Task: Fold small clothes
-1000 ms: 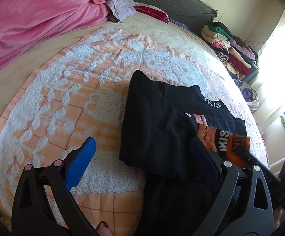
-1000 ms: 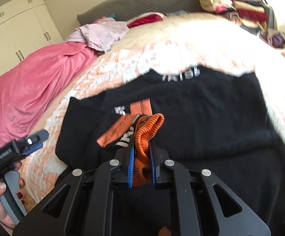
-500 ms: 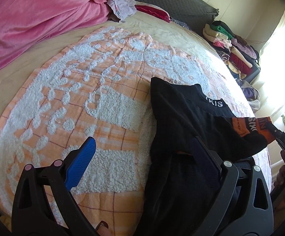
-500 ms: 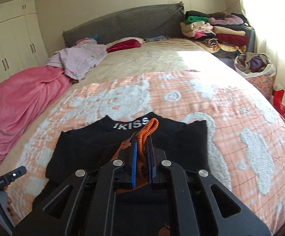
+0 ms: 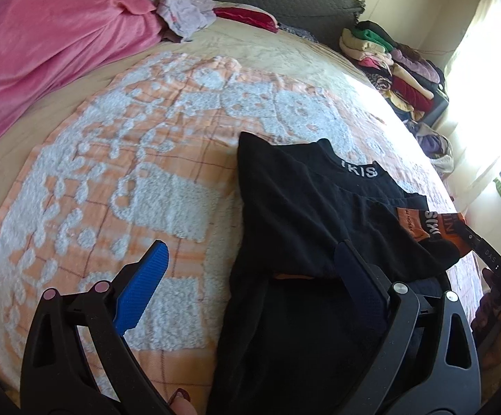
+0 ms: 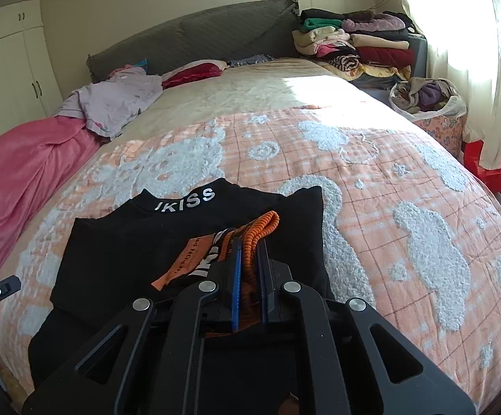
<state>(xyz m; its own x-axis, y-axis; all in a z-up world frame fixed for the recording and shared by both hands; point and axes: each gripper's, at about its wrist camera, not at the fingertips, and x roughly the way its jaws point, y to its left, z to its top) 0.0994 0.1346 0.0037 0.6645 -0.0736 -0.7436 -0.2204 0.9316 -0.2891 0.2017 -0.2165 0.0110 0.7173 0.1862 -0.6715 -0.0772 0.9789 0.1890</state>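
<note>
A black top (image 5: 302,200) with a white-lettered collar lies on the orange-and-white bedspread (image 5: 112,173). It also shows in the right wrist view, as the black top (image 6: 129,242). My right gripper (image 6: 250,252) is shut on the orange ribbed cuff (image 6: 262,230) of its sleeve, held just above the top's right side. In the left wrist view the orange cuff (image 5: 433,228) sits at the far right with the right gripper (image 5: 471,238) on it. My left gripper (image 5: 250,245) stands open over the top's lower left edge, nothing between its fingers.
A pink blanket (image 5: 43,34) and a lilac garment (image 6: 112,100) lie at the left of the bed. Folded clothes (image 6: 354,45) are stacked by the grey headboard (image 6: 198,41). A basket of laundry (image 6: 430,103) and a red box (image 6: 489,166) stand beside the bed on the right.
The right gripper has carried the orange cuff to the right, drawing the sleeve across the top. The left gripper has shifted slightly and stayed open.
</note>
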